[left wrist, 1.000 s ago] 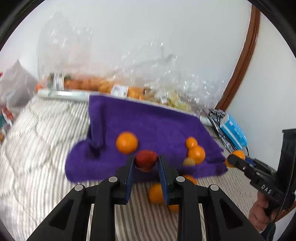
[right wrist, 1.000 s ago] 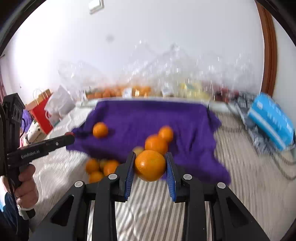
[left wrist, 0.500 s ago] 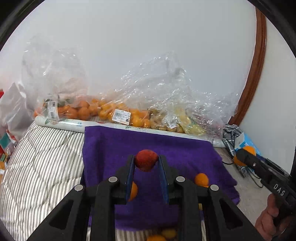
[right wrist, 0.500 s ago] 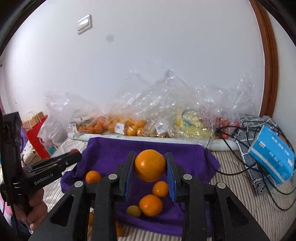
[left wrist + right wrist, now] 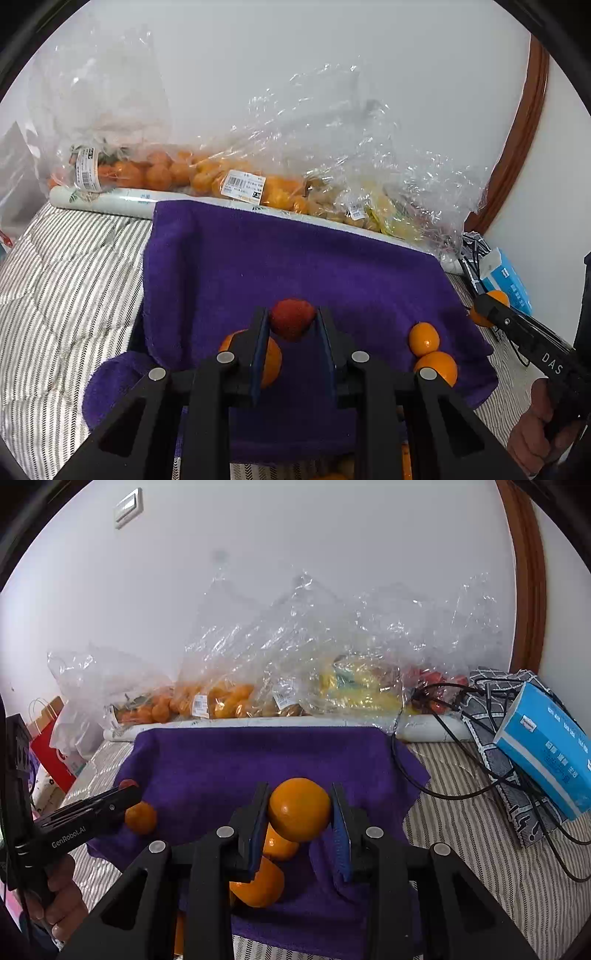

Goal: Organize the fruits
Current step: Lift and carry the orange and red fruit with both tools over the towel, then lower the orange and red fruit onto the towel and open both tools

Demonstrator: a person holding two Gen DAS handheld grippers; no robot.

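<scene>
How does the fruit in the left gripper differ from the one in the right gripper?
The strawberry in the left gripper is red, small and tapered; the orange in the right gripper is orange, round and clearly larger, filling a wider finger gap. Both are held clamped above the purple towel.

Brightness: both views bright and even, with the white wall [image 5: 332, 572] close to washed out.
Glare: sharp white glints on the clear plastic bags [image 5: 303, 635] below the wall.
Shadows: soft and faint on the purple towel [image 5: 295, 266] in front of the bags.
Sharpness: centres crisp, no motion blur.
Distortion: strong fisheye bending; black vignette at every corner.
</scene>
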